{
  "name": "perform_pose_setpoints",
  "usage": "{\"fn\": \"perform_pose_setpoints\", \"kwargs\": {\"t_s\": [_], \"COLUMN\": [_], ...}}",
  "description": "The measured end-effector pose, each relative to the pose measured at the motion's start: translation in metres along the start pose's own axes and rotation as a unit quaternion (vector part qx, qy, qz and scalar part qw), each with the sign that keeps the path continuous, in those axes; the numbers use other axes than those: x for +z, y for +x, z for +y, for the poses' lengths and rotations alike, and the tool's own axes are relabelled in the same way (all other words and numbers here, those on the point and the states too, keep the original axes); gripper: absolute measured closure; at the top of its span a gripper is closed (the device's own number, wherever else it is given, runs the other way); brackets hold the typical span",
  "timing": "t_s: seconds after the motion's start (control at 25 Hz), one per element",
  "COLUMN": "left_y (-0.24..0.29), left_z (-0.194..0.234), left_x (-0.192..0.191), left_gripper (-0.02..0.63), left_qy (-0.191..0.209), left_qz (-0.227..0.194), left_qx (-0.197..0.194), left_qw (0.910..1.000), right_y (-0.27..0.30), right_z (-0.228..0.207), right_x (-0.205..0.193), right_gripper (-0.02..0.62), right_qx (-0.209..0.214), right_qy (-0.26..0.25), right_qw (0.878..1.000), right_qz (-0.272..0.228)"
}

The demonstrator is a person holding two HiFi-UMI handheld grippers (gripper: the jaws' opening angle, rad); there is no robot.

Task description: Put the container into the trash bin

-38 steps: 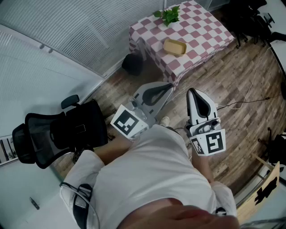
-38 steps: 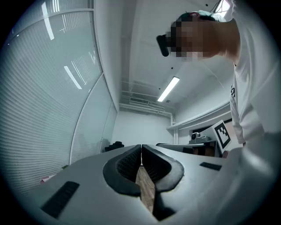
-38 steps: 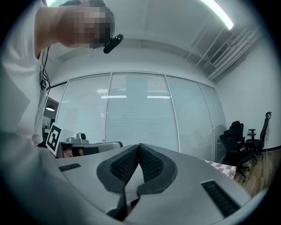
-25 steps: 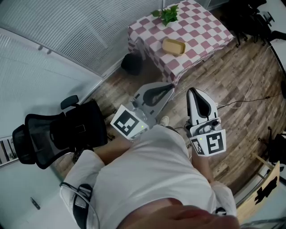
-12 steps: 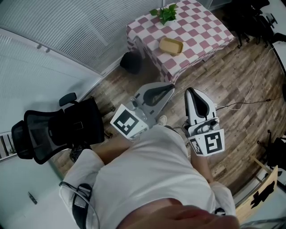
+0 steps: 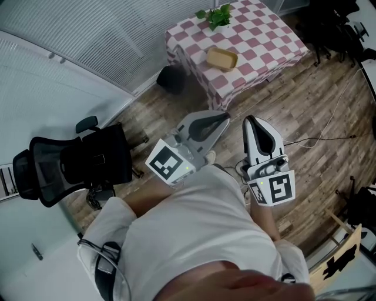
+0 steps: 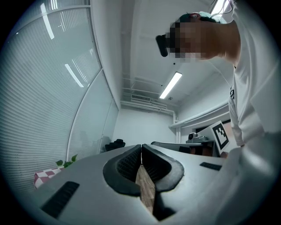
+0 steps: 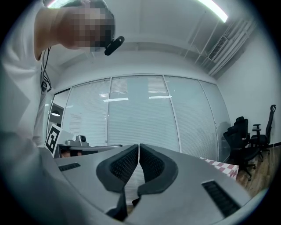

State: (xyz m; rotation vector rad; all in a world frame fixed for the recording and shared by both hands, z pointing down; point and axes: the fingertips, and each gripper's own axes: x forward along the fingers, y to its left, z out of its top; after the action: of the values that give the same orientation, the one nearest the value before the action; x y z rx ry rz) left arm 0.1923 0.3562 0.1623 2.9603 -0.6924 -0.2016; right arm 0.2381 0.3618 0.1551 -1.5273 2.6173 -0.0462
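Observation:
In the head view a tan shallow container [image 6: 222, 57] lies on a table with a red-and-white checked cloth [image 6: 264, 35]. A black trash bin [image 6: 170, 79] stands on the floor by the table's left corner. Both grippers are held over the wooden floor, well short of the table, pointing toward it. My left gripper [image 6: 226, 116] is shut and holds nothing, its pads [image 7: 131, 161] pressed together. To its right, my right gripper [image 6: 249, 119] is also shut and empty, pads [image 8: 125, 163] meeting. The container and the bin are in neither gripper view.
A green plant [image 6: 218, 16] sits at the table's far edge. A black office chair [image 6: 64, 164] stands at the left by the glass wall [image 6: 70, 53]. Cables [image 6: 317, 138] trail over the floor at the right. More black chairs [image 8: 246, 136] stand beyond the table.
Table, bin and office chair have slid slightly up and left in the head view as the person moves. Both grippers keep their place in view and stay shut.

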Motion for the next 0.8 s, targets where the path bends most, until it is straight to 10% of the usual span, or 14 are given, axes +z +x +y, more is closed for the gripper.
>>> {"fn": "perform_pose_setpoints", "kwargs": {"t_s": [0.8], "left_y": [0.016], "left_z": [0.016], "left_x": [0.003], "left_gripper": [0.574], "left_qy": [-0.001], "left_qz": [-0.01], "left_qx": [-0.001], "left_qw": [0.9999], "right_y": [0.018], "right_z": [-0.014], "right_x": [-0.002], "right_gripper": [0.563], "right_qx": [0.012], "right_qy": [-0.003], "right_qw": [1.0], "right_qz": [-0.002]}}
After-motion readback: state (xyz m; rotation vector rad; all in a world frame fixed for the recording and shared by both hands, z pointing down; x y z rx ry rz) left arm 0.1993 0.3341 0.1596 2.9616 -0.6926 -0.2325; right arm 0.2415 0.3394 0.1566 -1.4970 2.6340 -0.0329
